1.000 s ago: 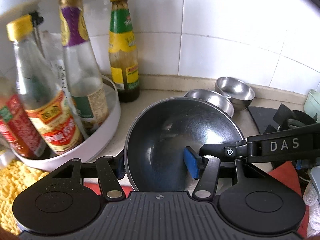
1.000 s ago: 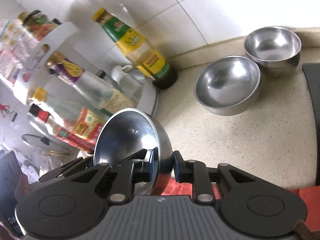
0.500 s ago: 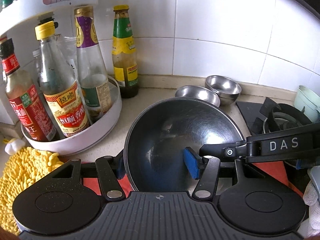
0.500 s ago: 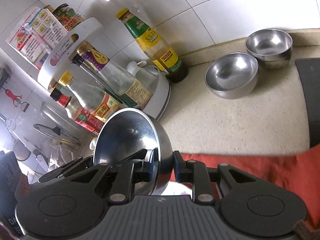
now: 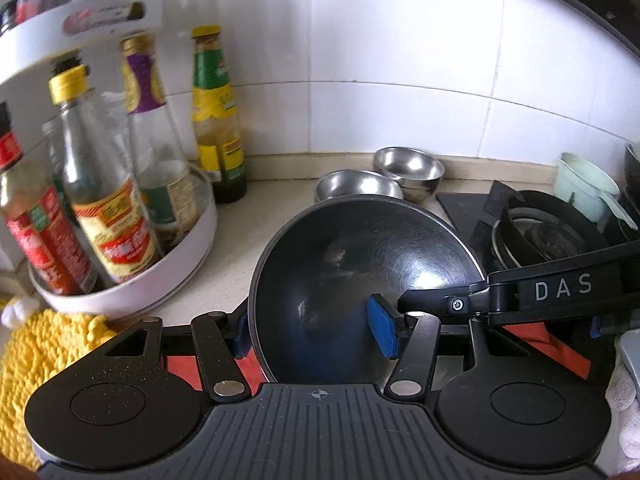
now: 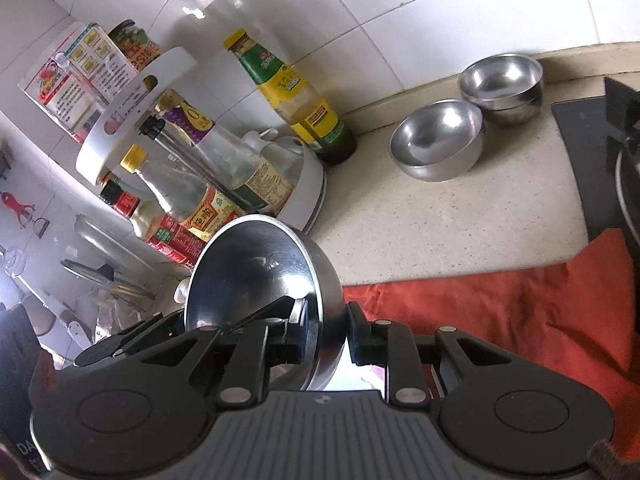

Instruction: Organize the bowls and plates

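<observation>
Both views pulled back and slightly up from the tiled wall over the last second. Two steel bowls on the table [image 6: 440, 236] now smaller and farther off: front bowl [image 6: 438, 140] touching the back bowl [image 6: 502, 86], which looks like a stack of two nested. Spice rack [image 5: 132, 280] with its bottles, close and cropped a second ago, now seen nearly whole on the left.

Grips unchanged through the retreat. Left gripper [image 5: 316, 330] clamped across the rim of a dark bowl [image 5: 360, 272], blue pad of one of the fingers [image 5: 382, 330] pressed inside the wall, the other outside at the rim. Right gripper [image 6: 326, 334] pinching the wall of a shiny steel bowl [image 6: 256, 280], tilted up on its side, one pad inside, one outside. That gripper's arm, marked DAS, crossing the right of the left view.

Reading: both bowls lifted and carried, neither set down yet. Backing away from the pair by the wall suggests lining up for a placement, probably nesting the steel bowl with its like. Red cloth [image 6: 500, 312] at the table edge, stove [image 5: 536, 236] to the right.
</observation>
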The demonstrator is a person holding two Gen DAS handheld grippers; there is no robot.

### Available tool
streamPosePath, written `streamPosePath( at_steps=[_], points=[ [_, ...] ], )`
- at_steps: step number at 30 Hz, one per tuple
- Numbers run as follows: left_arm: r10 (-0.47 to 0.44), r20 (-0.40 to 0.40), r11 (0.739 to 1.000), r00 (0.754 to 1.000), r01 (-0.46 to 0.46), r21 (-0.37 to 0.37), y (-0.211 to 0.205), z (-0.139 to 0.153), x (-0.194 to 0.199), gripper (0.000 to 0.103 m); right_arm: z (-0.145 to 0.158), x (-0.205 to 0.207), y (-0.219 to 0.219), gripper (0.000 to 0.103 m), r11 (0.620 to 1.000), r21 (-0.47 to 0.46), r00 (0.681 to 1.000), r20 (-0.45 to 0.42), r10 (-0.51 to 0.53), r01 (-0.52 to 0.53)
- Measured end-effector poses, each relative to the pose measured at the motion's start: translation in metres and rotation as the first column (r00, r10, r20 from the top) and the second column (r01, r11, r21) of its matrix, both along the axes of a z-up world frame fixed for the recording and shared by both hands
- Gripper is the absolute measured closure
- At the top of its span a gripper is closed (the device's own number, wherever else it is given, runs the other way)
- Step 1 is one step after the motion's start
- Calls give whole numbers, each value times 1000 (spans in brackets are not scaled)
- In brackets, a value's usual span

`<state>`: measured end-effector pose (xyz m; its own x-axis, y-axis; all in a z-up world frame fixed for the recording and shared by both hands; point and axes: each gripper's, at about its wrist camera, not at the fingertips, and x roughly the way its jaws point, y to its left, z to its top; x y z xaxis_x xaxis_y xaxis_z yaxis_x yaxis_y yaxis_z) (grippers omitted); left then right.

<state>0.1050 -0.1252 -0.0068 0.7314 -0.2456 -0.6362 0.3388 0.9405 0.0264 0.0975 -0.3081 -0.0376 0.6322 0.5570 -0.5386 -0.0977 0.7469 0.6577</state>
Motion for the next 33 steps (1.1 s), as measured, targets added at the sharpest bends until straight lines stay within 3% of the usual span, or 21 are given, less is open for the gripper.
streamPosePath(
  at_steps=[7,12,18,20,23,27,33],
  points=[
    [-72,-32,997,997,73,26,-53,-18,25,32,-27,25,-37,82,999,2,996,-73,-47,47],
    [-60,-130,998,990,63,17,-84,-45,58,32,-52,58,-64,82,999,-3,988,-148,-40,40],
    [-51,-232,997,971,63,45,-96,-74,78,32,-89,85,-76,82,1000,2,960,-279,10,-10],
    [-50,-249,997,967,63,44,-94,-78,88,33,-96,93,-76,82,1000,1,958,-286,8,-8],
    [-70,-264,996,962,80,27,-84,-77,96,31,-96,102,-76,81,1000,10,960,-281,-3,6],
    [-117,-289,993,950,121,-4,-67,-69,106,29,-83,98,-75,81,997,-71,969,-248,-8,-10],
    [-113,-261,994,959,111,-22,-54,-55,124,25,-60,96,-85,81,992,-129,978,-208,-27,0]
  ],
)
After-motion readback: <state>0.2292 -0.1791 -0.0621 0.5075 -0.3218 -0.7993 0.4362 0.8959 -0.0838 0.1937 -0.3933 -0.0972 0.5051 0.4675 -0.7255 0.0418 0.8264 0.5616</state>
